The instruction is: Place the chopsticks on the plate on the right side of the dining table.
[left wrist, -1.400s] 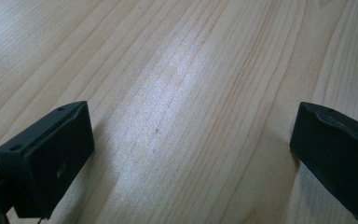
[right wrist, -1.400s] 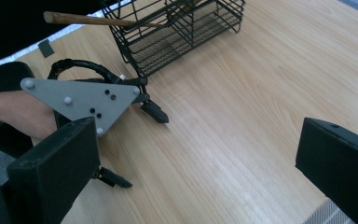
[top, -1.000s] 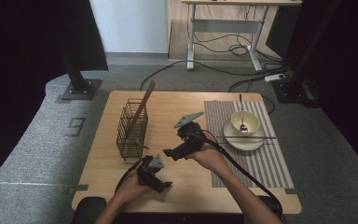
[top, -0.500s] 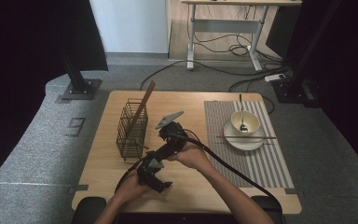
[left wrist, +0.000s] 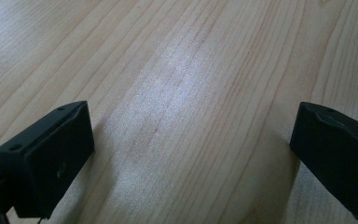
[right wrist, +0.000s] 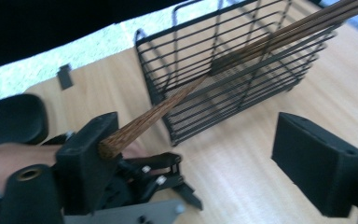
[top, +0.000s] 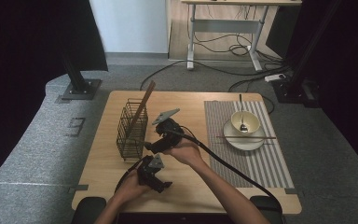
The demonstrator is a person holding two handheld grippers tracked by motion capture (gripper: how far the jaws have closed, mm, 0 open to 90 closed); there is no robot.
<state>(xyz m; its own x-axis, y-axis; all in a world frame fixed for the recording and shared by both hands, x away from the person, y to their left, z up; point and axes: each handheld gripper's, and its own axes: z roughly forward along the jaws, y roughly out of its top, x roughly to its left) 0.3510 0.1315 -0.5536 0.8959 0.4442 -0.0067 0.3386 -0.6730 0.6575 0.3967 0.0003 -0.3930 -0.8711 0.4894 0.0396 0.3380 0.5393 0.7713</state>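
Pale wooden table is hosting the action, with a black wire basket standing near its left edge and a brown chopstick leaning out of it. Right gripper is hovering just beside the basket, its jaws apart but just closing, the chopstick's thick end sitting against one jaw. Left gripper is resting low over bare wood, jaws spread wide, gripping nothing.
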